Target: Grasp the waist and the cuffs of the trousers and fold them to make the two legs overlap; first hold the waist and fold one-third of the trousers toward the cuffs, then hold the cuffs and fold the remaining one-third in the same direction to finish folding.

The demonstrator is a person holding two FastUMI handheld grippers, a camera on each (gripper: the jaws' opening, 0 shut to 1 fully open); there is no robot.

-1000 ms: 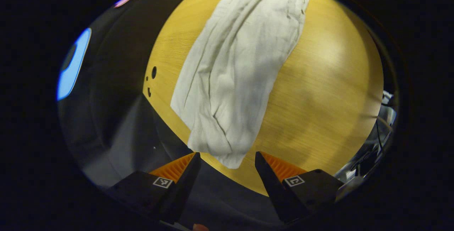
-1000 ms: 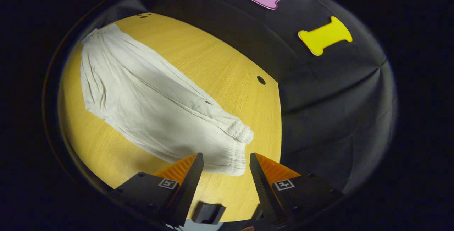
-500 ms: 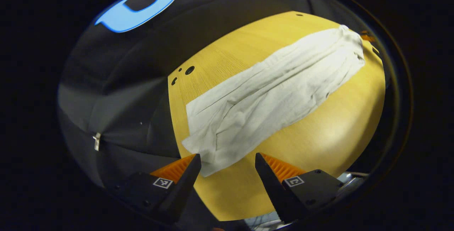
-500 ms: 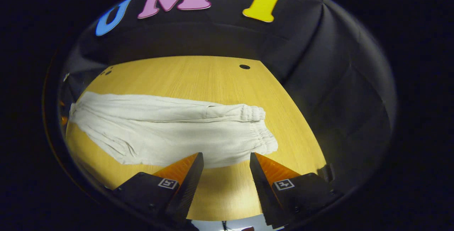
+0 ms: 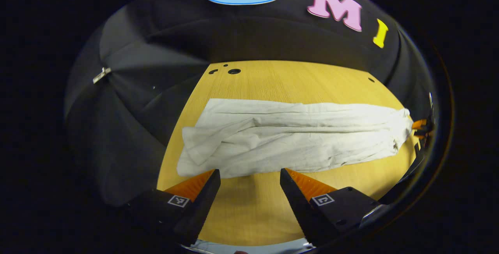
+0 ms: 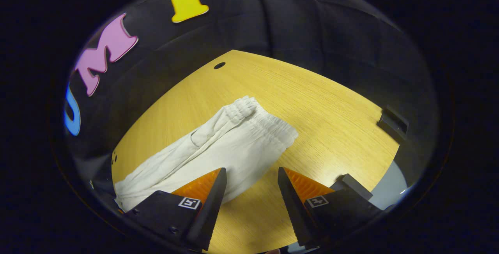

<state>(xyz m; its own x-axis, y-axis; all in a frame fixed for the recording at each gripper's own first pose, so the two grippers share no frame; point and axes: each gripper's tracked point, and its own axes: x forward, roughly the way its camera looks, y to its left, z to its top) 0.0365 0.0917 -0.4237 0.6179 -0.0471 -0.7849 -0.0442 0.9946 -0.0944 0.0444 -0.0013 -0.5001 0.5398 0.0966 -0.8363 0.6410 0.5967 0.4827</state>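
Both grippers have wedge-shaped ribbed fingers [image 5: 208,185] (each body bearing a square black-and-white marker [image 6: 189,203]).

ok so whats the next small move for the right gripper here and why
Probably lower the right gripper onto the elastic waistband of the white cotton trousers and close. The legs already overlap on the yellow wooden table, both grippers are open and hold nothing, and the left gripper hangs by the cuff end.
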